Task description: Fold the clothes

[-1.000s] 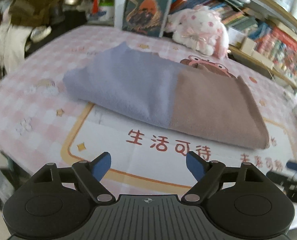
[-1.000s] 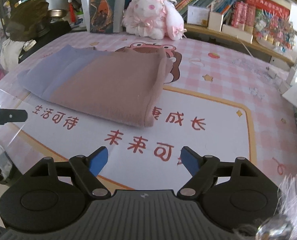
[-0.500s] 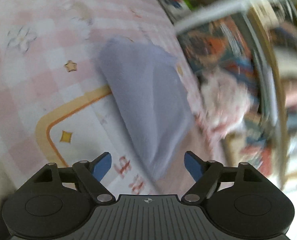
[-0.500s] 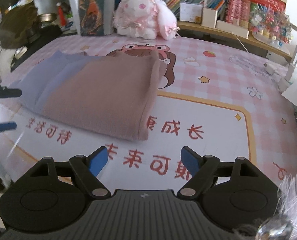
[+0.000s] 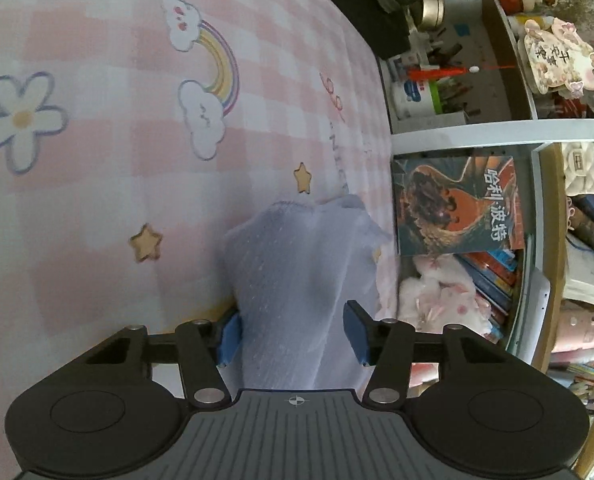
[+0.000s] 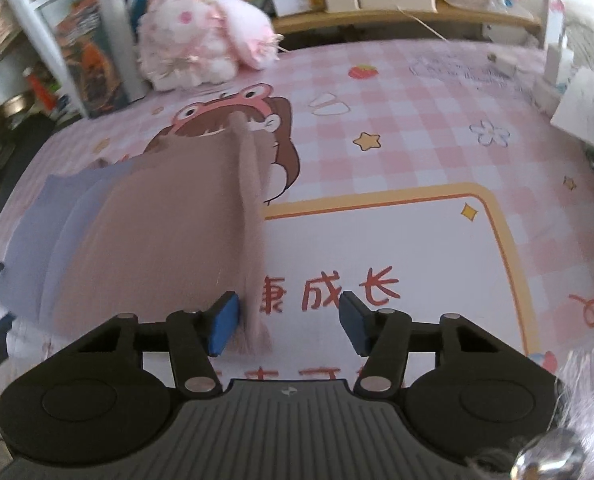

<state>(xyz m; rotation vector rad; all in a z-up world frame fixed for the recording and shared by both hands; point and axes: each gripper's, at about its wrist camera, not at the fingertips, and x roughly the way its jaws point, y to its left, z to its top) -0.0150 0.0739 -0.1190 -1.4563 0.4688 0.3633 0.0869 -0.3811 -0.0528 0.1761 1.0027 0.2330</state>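
A folded garment, lilac at one end and brown at the other, lies on the pink checked table mat. My left gripper is rolled onto its side at the lilac end. Its jaws are closing with the lilac cloth filling the gap between them, and the blue pads are not visibly squeezing it. My right gripper is at the brown end, jaws closing. The brown folded edge stands beside its left pad, and the right pad is well apart from the cloth.
A pink and white plush rabbit sits at the back of the mat against a bookshelf. A large upright book stands near the lilac end. Papers lie at the mat's right edge. Bare mat stretches right of the garment.
The left gripper has rolled over and moved in until the lilac end lies between its jaws. The right gripper has advanced to the brown edge. Both sets of jaws have narrowed.
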